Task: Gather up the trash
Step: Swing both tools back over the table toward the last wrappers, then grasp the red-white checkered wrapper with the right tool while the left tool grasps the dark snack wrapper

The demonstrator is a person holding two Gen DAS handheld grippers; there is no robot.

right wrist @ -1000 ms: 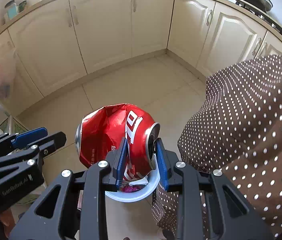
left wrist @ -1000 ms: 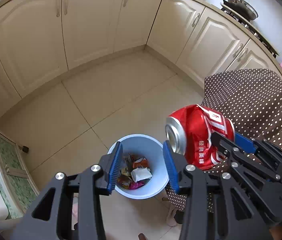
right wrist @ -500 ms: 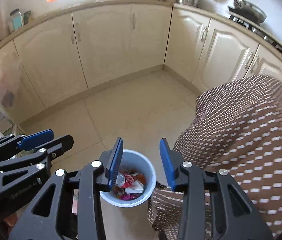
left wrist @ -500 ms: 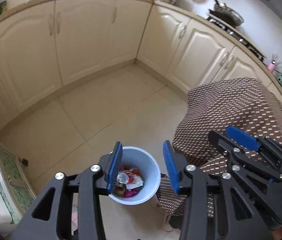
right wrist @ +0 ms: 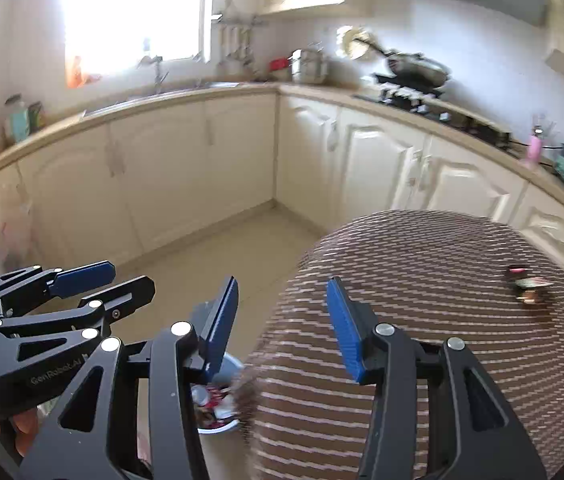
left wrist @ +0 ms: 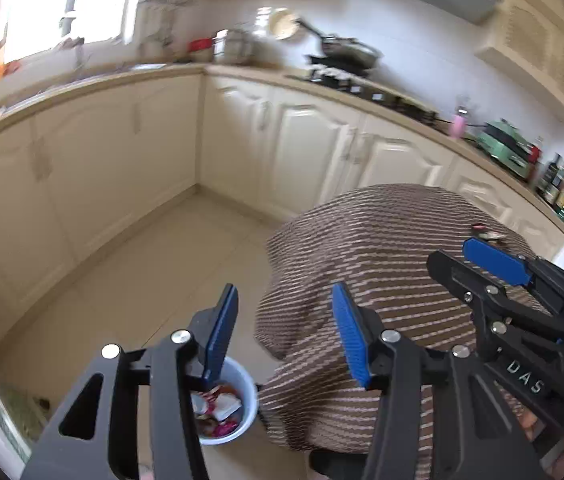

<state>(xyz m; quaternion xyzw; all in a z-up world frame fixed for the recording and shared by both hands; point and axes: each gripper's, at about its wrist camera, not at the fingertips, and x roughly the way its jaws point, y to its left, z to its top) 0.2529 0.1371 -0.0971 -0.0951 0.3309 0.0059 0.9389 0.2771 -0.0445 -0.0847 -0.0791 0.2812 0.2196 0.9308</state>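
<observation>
Both grippers are empty with their jaws spread wide: the left gripper (left wrist: 285,334) and the right gripper (right wrist: 282,326) each point across the cloth-covered worktop (right wrist: 442,280). The pale blue trash bin (left wrist: 248,390) stands on the floor below and slightly left of both grippers, tucked against the hanging cloth and already holding wrappers and other litter. A small dark wrapper (right wrist: 527,283), probably the next piece of trash, lies on the worktop far ahead and to the right of the right gripper. Both views are smeared, so the reach could misjudge the flat wrapper, and closing low could pinch the cloth with it and drag it.
</observation>
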